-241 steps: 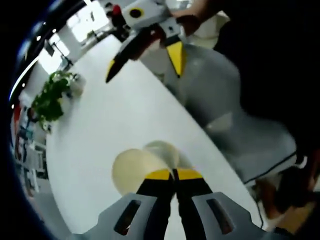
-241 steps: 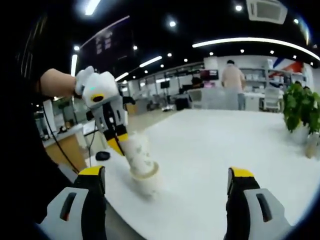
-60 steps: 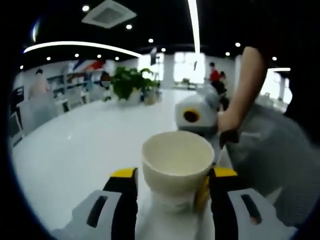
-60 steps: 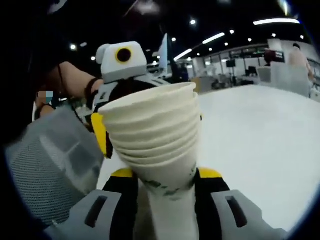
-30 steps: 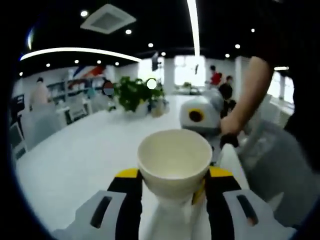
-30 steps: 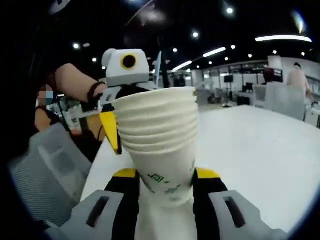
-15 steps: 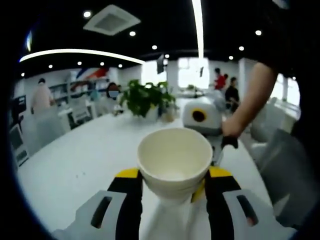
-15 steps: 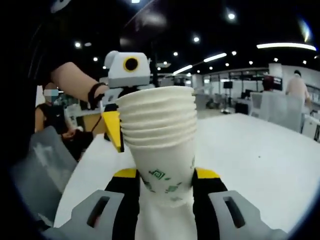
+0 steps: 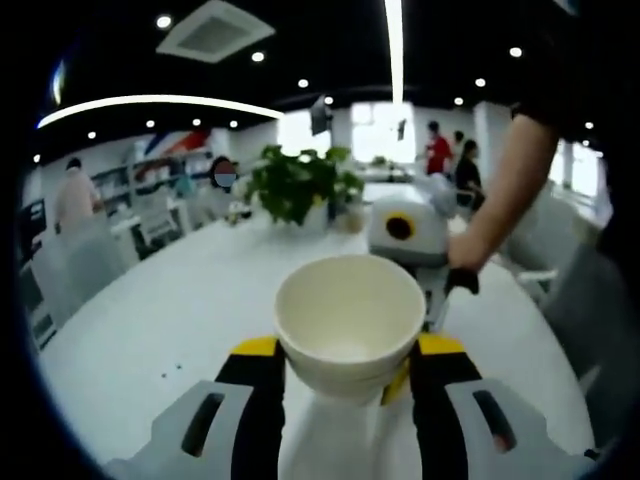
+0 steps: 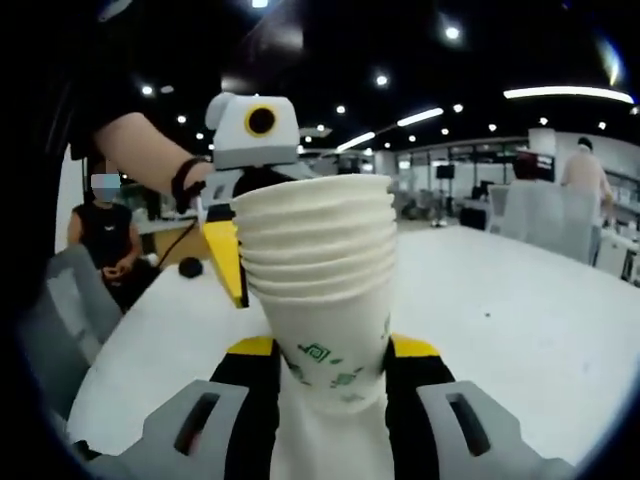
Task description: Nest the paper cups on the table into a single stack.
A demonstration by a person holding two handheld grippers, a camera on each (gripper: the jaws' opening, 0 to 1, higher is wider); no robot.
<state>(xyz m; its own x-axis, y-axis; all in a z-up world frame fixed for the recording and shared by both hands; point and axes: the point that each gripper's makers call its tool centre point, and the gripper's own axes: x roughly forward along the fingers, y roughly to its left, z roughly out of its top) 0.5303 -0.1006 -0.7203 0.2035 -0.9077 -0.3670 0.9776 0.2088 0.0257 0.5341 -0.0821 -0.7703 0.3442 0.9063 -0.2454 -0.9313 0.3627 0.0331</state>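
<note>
Stack unmoved since half a second ago | both claws, left claw (image 9: 345, 365) and right claw (image 10: 325, 365), pinch paper cup stack (image 10: 318, 290) upright above bench (image 10: 500, 310) | twin hold likely steadies the nesting

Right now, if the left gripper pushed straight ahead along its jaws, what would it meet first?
The left gripper already clamps the paper cup stack. Beyond it the white table looks free; the right gripper sits slightly right, depth unclear.
</note>
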